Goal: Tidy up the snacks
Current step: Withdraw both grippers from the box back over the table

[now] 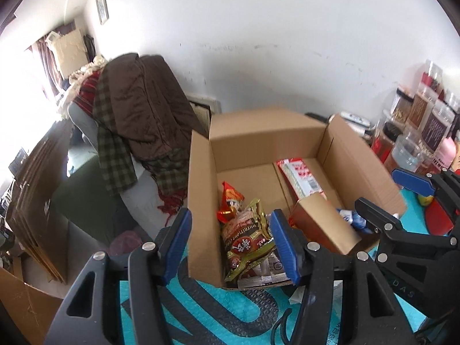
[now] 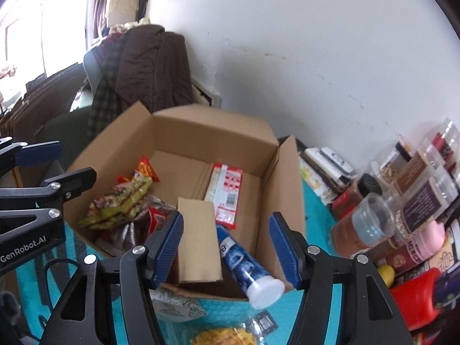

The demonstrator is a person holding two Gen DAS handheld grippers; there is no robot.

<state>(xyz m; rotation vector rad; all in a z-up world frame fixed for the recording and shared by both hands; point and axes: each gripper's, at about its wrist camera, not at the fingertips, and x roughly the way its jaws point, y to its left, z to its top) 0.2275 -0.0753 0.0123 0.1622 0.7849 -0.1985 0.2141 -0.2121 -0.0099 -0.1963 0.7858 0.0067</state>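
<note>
An open cardboard box point(image 1: 201, 201) stands on a teal mat. It holds a gold and brown snack packet point(image 1: 247, 241), an orange packet point(image 1: 230, 198), a red and white packet point(image 2: 227, 192), a small plain carton point(image 2: 198, 241) and a blue tube with a white cap point(image 2: 244, 261) that leans over the front wall. My left gripper point(image 1: 233, 244) hovers open over the box's left front corner, with nothing between its pads. My right gripper point(image 2: 227, 250) is open above the carton and tube without touching either. Each gripper also shows in the other view: right gripper point(image 1: 394, 198), left gripper point(image 2: 57, 164).
Jars and bottles point(image 2: 402, 201) crowd the table to the right of the box, with a red container point(image 2: 417, 296) in front. A yellow snack bag point(image 2: 224, 336) lies on the teal mat point(image 1: 201, 310). A chair draped with a brown jacket point(image 1: 143, 109) stands left, beside stacked flat cardboard point(image 1: 37, 187).
</note>
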